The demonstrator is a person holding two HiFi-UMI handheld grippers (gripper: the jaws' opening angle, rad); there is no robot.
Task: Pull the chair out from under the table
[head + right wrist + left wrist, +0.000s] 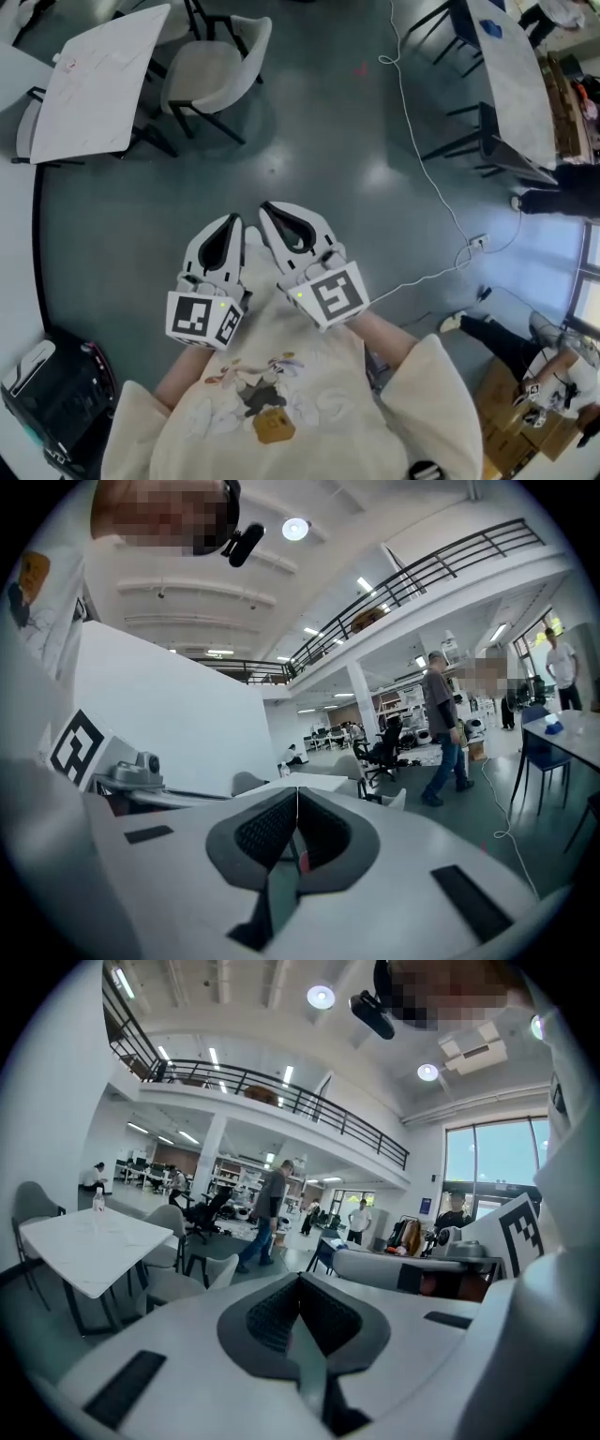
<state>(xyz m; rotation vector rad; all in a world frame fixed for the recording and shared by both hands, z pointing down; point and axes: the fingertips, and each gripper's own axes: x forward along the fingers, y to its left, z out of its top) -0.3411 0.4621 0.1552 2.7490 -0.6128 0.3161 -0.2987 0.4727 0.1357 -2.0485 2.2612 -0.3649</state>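
Note:
A pale shell chair [208, 70] on dark legs stands tucked at the right side of a white table [101, 80] in the upper left of the head view. The left gripper view shows that chair [192, 1283] beside the table [92, 1246]; the right gripper view shows the chair [386, 799] small past the jaws. My left gripper [228, 221] and right gripper [269, 208] are held side by side close to my chest, well short of the chair. Both are shut with nothing between the jaws.
A second white table [514, 75] on dark legs stands at the upper right. A white cable [424, 155] runs across the grey floor to a socket block [477, 243]. A dark case [52, 398] lies at the lower left. A person [266, 1213] walks in the distance.

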